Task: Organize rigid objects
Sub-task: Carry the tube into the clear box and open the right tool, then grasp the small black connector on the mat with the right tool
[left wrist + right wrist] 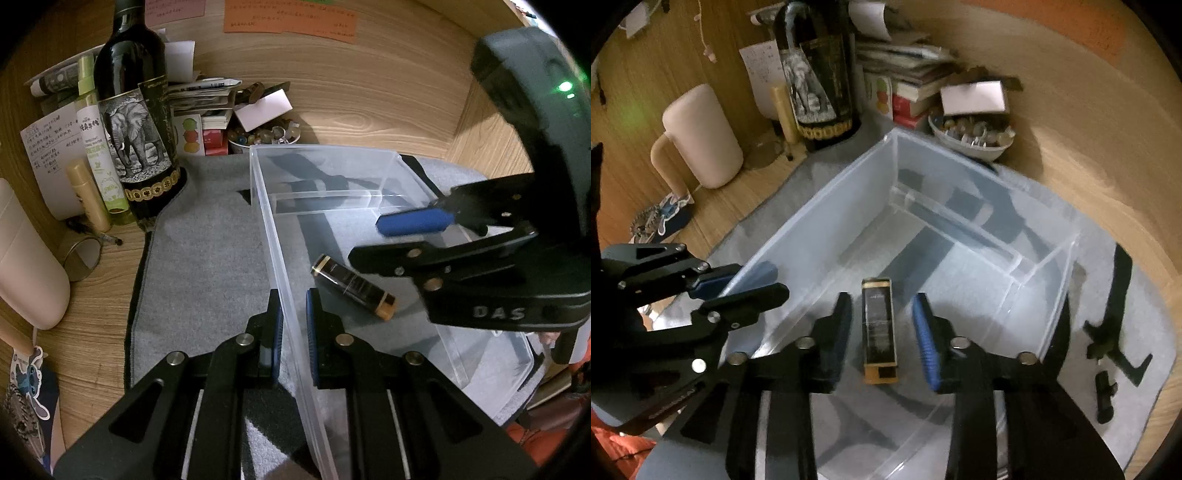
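A clear plastic bin (325, 170) (827, 192) stands on a grey mat. A black and gold rectangular bottle (352, 286) (879, 332) lies flat on the bin's floor. My left gripper (294, 332) (746, 284) is shut on the bin's left wall, one finger inside and one outside. My right gripper (881, 336) (391, 240) is open above the bottle, one finger on each side of it, not touching it.
A dark wine bottle (136, 110), a green spray bottle (98, 136), a cream jug (701, 136), stacked books (908, 74) and a bowl of small items (975, 133) crowd the back. Small black parts (1115, 332) lie on the mat (207, 258) right of the bin.
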